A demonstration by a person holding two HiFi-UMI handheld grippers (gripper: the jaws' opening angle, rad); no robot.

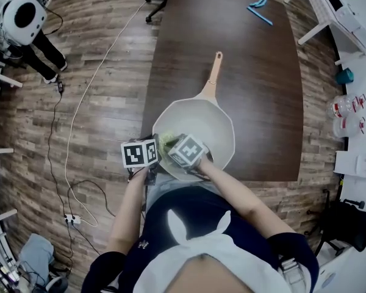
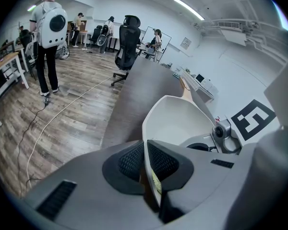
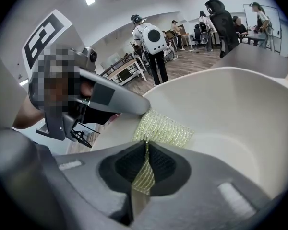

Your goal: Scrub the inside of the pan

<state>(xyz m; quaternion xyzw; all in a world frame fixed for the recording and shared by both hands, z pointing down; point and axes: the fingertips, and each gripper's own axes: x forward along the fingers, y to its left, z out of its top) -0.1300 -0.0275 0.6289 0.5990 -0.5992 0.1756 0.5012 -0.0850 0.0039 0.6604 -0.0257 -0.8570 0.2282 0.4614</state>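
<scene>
Right gripper view: right gripper (image 3: 146,152) pinches mesh scourer (image 3: 165,127) against the inner wall of the pan (image 3: 230,123), at the table's (image 1: 262,72) 6 o'clock edge; left gripper (image 2: 145,153) clamps its 8 o'clock rim. Advisable: hold rim firm, scrub in overlapping strokes.

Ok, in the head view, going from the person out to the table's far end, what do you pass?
Right forearm → pan's bowl → tan handle → blue item near the far edge.
</scene>
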